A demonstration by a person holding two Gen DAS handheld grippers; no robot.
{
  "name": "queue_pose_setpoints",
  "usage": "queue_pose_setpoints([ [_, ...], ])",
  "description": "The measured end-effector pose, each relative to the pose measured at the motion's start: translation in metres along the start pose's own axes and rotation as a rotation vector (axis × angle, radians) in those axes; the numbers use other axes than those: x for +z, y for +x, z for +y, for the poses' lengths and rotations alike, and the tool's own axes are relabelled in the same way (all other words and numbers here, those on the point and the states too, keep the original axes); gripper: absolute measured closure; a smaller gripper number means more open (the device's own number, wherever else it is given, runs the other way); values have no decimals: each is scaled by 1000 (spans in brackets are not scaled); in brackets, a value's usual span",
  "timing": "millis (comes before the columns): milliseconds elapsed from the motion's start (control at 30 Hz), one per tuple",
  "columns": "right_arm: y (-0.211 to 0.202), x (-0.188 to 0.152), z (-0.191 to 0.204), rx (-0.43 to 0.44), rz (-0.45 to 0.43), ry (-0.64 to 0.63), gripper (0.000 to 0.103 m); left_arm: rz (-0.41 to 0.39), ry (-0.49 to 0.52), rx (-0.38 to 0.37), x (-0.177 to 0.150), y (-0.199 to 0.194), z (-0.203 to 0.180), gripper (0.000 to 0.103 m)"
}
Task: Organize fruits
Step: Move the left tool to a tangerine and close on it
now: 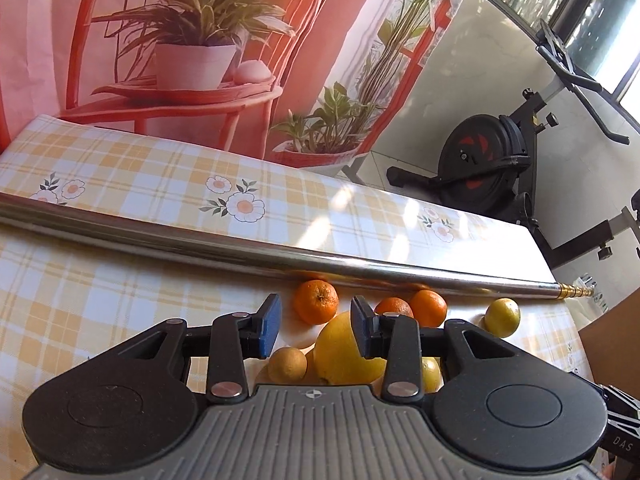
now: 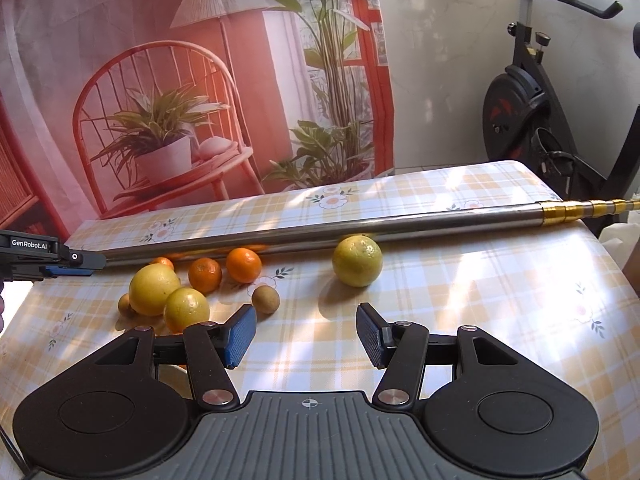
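Fruit lies on a yellow-checked tablecloth point(image 2: 460, 300) beside a long metal pole point(image 2: 320, 232). In the right wrist view a cluster at the left holds a large yellow citrus point(image 2: 154, 289), a lemon point(image 2: 186, 309), tangerines point(image 2: 205, 275) point(image 2: 243, 265) and two small brown fruits point(image 2: 265, 299) point(image 2: 129, 306). A yellow-green citrus point(image 2: 357, 261) sits apart to the right. My right gripper point(image 2: 305, 336) is open over bare cloth, short of the fruit. My left gripper point(image 1: 316, 330) is open above the cluster, over the large yellow citrus point(image 1: 340, 360) and near a tangerine point(image 1: 316, 302). It touches none of them.
The pole point(image 1: 280, 252) crosses the table just behind the fruit. A printed backdrop point(image 2: 180, 100) hangs behind the table. An exercise bike point(image 2: 532, 112) stands beyond the right end. A cardboard box point(image 1: 612, 344) sits at the right edge of the left wrist view.
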State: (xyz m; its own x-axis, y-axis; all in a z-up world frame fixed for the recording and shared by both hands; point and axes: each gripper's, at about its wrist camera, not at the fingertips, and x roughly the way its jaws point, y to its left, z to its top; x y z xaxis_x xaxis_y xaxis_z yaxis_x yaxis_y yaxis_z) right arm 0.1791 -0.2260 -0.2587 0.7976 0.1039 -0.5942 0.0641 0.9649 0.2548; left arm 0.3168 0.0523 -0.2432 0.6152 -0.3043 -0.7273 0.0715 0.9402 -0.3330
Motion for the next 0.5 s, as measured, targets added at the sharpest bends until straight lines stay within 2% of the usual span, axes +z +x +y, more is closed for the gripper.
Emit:
queue_pose_setpoints([
  [267,14,-3,-17,-12,17,29,51,74,-79,24,13,43,-1,62],
  [500,22,-6,-25,-14,34,44,51,106,-71,55,15,59,-3,62],
])
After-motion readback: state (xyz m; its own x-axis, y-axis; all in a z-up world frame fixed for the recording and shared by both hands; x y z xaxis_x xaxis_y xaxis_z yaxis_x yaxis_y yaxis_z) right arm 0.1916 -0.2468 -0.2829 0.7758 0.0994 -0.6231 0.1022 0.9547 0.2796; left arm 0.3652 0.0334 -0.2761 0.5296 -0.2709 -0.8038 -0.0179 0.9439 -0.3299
